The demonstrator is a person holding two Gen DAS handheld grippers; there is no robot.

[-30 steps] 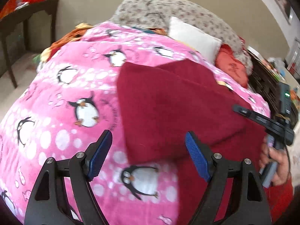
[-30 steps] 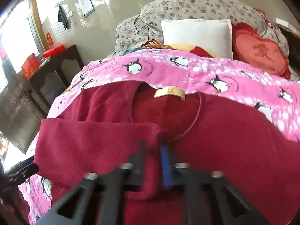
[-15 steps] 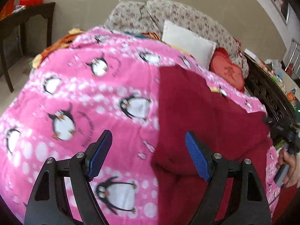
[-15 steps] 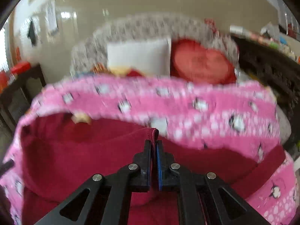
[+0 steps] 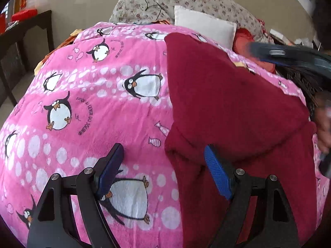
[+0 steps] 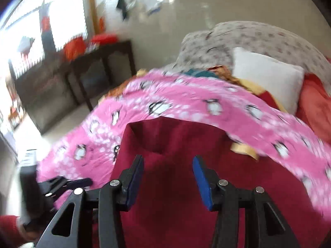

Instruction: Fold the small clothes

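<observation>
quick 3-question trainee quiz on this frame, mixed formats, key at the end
1. True or false: the right gripper is clamped on the dark red garment.
2. Multiple choice: what does the garment lie on? A) a bare wooden table B) a pink penguin blanket C) a white pillow
3. Fill in: the left gripper has its jaws ____ , with the garment's near left corner between them.

Key:
1. False; its jaws are apart above the cloth.
2. B
3. open
</observation>
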